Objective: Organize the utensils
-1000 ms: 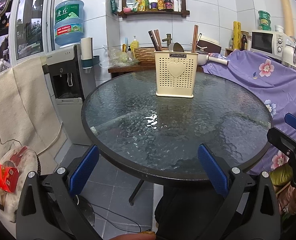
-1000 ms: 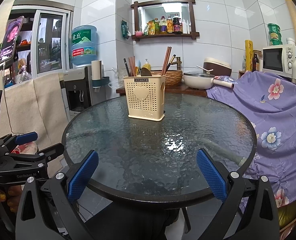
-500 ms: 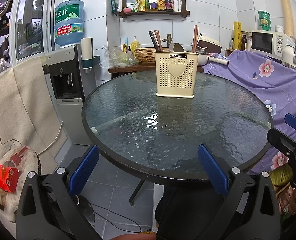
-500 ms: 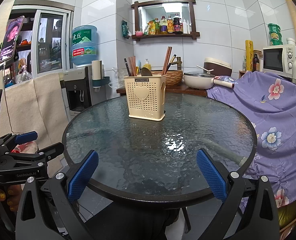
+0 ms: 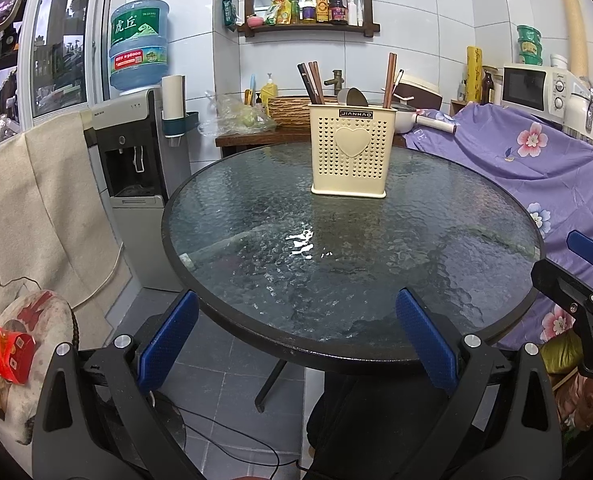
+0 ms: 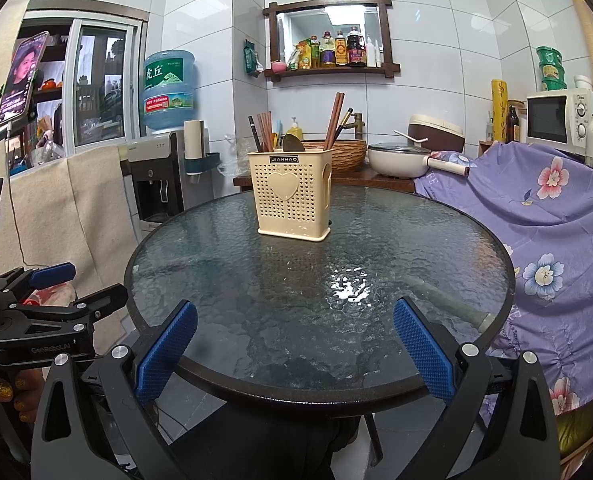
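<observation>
Grippers (image 5: 296, 340) spread, cream heart-perforated caddy (image 5: 350, 154) upright

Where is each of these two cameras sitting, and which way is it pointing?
Left wrist view: rides on the left gripper, held off the near edge of the glass table, looking across at the utensil holder; its blue-padded jaws stand open, and the right gripper shows at the right edge.
Right wrist view: rides on the right gripper, facing likewise; open jaws, plus the left gripper and fingertips at lower left.
Both share the table, the holder and the microwave.
</observation>
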Tool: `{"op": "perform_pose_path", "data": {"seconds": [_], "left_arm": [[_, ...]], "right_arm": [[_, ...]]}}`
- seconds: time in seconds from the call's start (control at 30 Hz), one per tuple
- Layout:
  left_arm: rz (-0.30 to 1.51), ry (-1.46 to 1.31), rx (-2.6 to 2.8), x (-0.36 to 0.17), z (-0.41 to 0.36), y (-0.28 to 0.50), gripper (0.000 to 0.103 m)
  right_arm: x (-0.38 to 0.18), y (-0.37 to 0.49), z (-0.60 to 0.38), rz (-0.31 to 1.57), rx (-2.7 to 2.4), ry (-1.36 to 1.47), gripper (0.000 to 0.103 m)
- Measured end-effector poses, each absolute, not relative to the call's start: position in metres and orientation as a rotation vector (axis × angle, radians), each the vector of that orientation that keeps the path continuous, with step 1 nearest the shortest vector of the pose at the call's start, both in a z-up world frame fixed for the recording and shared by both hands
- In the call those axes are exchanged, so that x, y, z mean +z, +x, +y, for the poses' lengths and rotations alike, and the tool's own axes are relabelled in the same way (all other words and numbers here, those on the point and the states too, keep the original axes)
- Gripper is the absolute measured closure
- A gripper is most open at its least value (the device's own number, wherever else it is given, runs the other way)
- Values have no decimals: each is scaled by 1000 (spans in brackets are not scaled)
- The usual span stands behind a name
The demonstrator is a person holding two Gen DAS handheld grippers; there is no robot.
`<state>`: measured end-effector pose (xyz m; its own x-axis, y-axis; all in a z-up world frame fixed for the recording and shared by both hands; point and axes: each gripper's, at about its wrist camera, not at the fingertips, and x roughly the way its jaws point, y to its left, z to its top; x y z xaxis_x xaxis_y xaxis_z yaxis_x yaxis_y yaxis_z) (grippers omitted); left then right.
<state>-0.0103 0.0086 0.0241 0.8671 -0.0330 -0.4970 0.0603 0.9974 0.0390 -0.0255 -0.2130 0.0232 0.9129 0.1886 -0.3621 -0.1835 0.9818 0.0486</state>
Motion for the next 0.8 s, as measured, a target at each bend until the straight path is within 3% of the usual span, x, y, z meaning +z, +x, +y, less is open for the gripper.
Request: {"op": "perform_pose_path", "data": {"seconds": [0.8], "left_arm": [[544,18,-33,26,13,-5,6]], "right_arm": [[19,-28,-215,375,195,8,6]]}}
